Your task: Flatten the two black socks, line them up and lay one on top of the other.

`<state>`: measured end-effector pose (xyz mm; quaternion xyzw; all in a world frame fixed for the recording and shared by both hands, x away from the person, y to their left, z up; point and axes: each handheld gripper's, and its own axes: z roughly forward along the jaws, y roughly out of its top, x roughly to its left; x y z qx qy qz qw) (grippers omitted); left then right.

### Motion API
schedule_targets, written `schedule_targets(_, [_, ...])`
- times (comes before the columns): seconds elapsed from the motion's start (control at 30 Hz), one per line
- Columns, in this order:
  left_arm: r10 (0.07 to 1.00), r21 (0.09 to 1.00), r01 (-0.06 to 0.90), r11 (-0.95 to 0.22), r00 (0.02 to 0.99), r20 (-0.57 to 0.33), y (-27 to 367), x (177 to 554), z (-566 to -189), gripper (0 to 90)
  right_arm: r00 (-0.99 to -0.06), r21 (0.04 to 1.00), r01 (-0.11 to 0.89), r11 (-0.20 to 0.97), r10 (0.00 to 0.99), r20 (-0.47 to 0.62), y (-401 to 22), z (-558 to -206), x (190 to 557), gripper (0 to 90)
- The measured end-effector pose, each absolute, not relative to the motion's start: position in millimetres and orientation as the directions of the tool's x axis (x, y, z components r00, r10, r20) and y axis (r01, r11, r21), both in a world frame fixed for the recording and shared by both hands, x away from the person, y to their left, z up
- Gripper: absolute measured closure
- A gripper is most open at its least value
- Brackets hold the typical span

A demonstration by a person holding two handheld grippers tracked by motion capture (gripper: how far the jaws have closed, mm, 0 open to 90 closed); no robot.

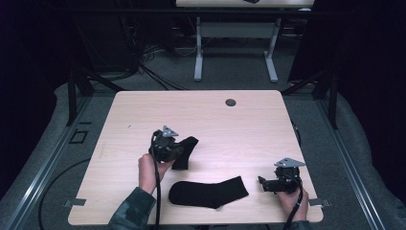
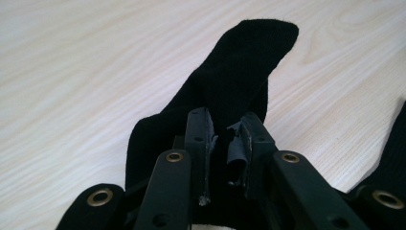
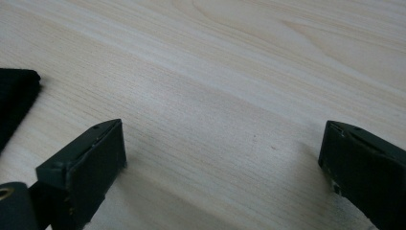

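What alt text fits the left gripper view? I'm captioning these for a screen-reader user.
The left gripper has its two black jaws nearly closed, pinching a black sock that stretches away over a pale wooden table. A second black sock edges in at right.

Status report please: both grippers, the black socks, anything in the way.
Left gripper shut on black fabric sock, lifted end. Right gripper open, nothing between jaws. Second black sock flat on wooden table. Nothing in the way.

Matt black ribbed knit sock (image 2: 230, 81); smooth pale, seemingly laminate wood-grain table (image 1: 201, 110).
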<state>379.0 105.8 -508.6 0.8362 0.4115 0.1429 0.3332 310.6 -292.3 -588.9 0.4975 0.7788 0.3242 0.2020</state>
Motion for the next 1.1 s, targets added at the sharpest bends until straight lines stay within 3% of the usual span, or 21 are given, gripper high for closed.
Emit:
schedule_targets(0.17, [0.773,0.633,0.621,-0.462,0.632,-0.057,83,388,-532,75.7,-0.422,0.705,0.645,0.294,0.906,0.008,-292,-589,310,2.0])
schedule_targets(0.23, [0.767,0.618,0.633,-0.466,0.637,-0.074,77,392,-541,71.2,-0.422,0.705,0.645,0.294,0.906,0.008,-292,-589,310,2.1])
schedule_targets(0.37, [0.775,0.602,0.662,-0.445,0.622,-0.112,74,397,-548,42.8,-0.422,0.706,0.645,0.294,0.907,0.008,-292,-589,310,2.2])
schedule_targets(0.43, [0.784,0.626,0.657,-0.421,0.610,-0.113,81,396,-543,32.8,-0.421,0.706,0.645,0.292,0.907,0.008,-292,-589,310,2.2])
schedule_targets(0.5, [0.791,0.637,0.652,-0.411,0.603,-0.107,87,394,-540,28.8,-0.421,0.705,0.645,0.293,0.907,0.008,-292,-589,310,2.2])
schedule_targets(0.83, [0.819,0.632,0.669,-0.391,0.566,-0.093,126,396,-532,28.8,-0.417,0.698,0.654,0.292,0.909,0.012,-293,-587,312,3.9])
schedule_targets(0.9, [0.818,0.634,0.667,-0.391,0.567,-0.092,129,395,-531,30.0,-0.427,0.708,0.652,0.273,0.903,0.045,-294,-585,313,11.8])
schedule_targets(1.1, [0.797,0.622,0.663,-0.417,0.596,-0.100,121,394,-533,33.5,-0.533,0.742,0.594,0.311,0.843,0.073,-265,-554,312,20.8])
